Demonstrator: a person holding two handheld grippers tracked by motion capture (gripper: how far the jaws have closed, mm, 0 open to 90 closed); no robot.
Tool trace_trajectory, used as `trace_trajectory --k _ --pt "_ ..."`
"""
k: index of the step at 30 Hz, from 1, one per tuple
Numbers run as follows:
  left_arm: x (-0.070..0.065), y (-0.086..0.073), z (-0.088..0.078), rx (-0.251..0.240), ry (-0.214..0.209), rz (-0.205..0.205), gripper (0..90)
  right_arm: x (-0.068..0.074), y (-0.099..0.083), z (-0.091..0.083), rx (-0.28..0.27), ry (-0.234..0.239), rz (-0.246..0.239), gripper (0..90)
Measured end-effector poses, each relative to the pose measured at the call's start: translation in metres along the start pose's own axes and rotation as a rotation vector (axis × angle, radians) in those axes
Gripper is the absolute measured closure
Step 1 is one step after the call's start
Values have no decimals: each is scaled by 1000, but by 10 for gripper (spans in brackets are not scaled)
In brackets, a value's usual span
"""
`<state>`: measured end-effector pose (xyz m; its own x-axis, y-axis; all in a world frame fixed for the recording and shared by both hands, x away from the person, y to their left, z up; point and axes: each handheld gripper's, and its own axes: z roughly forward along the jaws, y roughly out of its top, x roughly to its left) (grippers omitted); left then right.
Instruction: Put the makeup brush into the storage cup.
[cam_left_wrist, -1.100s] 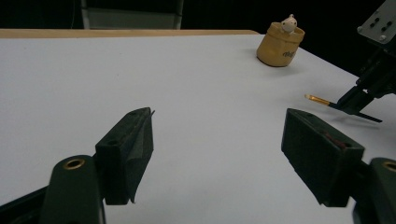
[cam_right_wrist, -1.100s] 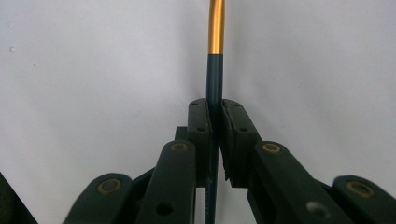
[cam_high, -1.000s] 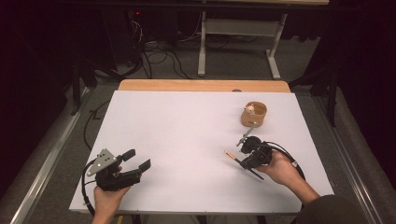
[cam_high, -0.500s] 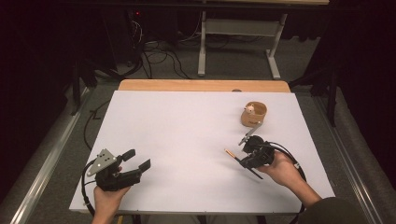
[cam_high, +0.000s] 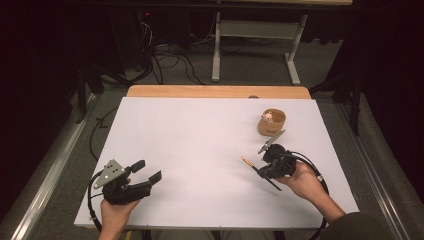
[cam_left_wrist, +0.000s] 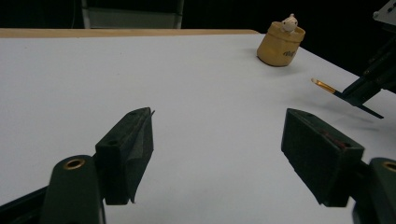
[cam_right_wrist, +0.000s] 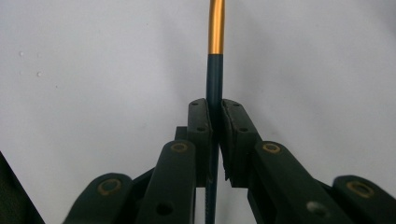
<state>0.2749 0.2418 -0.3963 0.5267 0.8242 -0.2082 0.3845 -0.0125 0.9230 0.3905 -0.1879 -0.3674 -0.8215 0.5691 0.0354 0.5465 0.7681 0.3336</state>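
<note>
Claw closure is confirmed on the right claw (cam_right_wrist: 214, 122): both black jaws are pressed together on a thin dark pen (cam_right_wrist: 214, 84) with a gold-coloured end, which runs straight out between the pads and away from the camera in the right gripper view. In the high view the right claw (cam_high: 263, 170) is held in the person's right hand (cam_high: 305, 185) above the right part of the white bench (cam_high: 200, 145), and the pen (cam_high: 255, 169) is carried across the jaws, its gold end directed toward the middle of the bench and its dark end projecting toward the near edge. The pen is held clear of the bench surface, as indicated by the shadow under it in the left gripper view, where the pen (cam_left_wrist: 327, 87) is seen at the far right. The left claw (cam_left_wrist: 219, 149) is set wide apart, with nothing between its two pads; bare white bench is seen through the gap. In the high view the left claw (cam_high: 147, 171) is held in the left hand (cam_high: 117, 212) near the front left corner of the bench, well apart from the right claw. A small tan cup (cam_high: 272, 123) with a pale figure in it is placed upright on the bench beyond the right claw, near it but not touched. A cable is trailed from each gripper toward the near edge.
</note>
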Motion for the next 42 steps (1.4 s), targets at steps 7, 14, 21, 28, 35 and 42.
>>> trace_trajectory --k 7,14,21,28,35,42 --pt "0 0 -1 -2 1 0 257 -2 -2 -3 -28 1 13 851" --pt "0 0 0 0 1 -2 257 -4 -3 -7 -51 2 19 851" --pt "0 0 0 0 1 -3 257 -5 -4 -11 -79 4 31 850" --pt "1 0 0 1 2 -3 257 -8 -6 -17 -116 -3 44 851" --pt "0 0 0 4 1 -1 257 -11 -8 -21 -145 -5 50 851" --pt "1 0 0 3 2 -2 257 -11 -8 -23 -166 -7 55 851"
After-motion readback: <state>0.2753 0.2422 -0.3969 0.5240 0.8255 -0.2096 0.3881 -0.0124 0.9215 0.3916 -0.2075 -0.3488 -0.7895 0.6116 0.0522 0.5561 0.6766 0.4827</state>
